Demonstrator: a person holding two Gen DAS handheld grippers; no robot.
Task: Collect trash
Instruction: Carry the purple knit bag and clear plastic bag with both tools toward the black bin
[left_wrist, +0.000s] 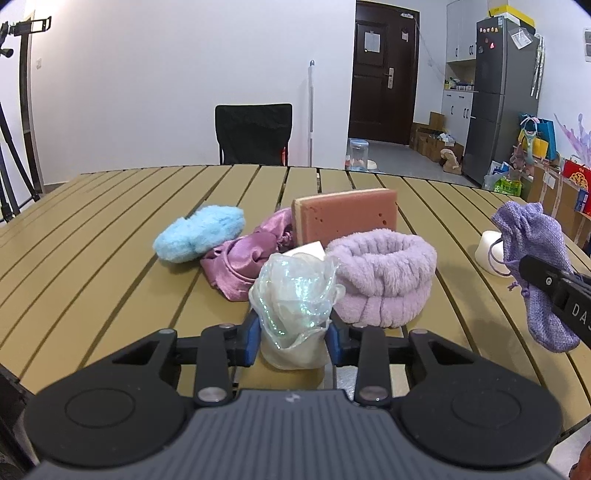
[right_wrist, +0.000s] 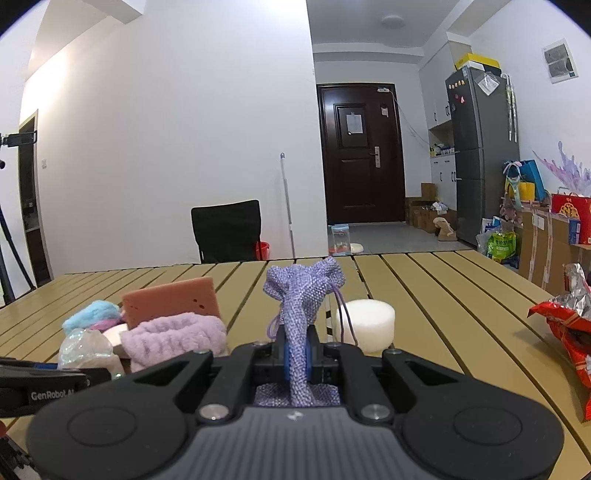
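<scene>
With the iridescent translucent organza pouch (left_wrist: 295, 314) clamped by the left gripper (left_wrist: 293, 332) and the lilac woven drawstring pouch (right_wrist: 301, 314) pinched by the right gripper (right_wrist: 297, 360), slippage of either limp fabric was judged likely.

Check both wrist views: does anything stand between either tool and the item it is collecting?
Nothing does. The left tool is already shut on the iridescent wrapper, and the right tool is shut on the purple drawstring pouch.

The red snack wrapper (right_wrist: 569, 332) runs off the right edge — only part shows. The pink sponge's (left_wrist: 343, 218) lower half hides behind the lilac headband (left_wrist: 384, 273).
</scene>
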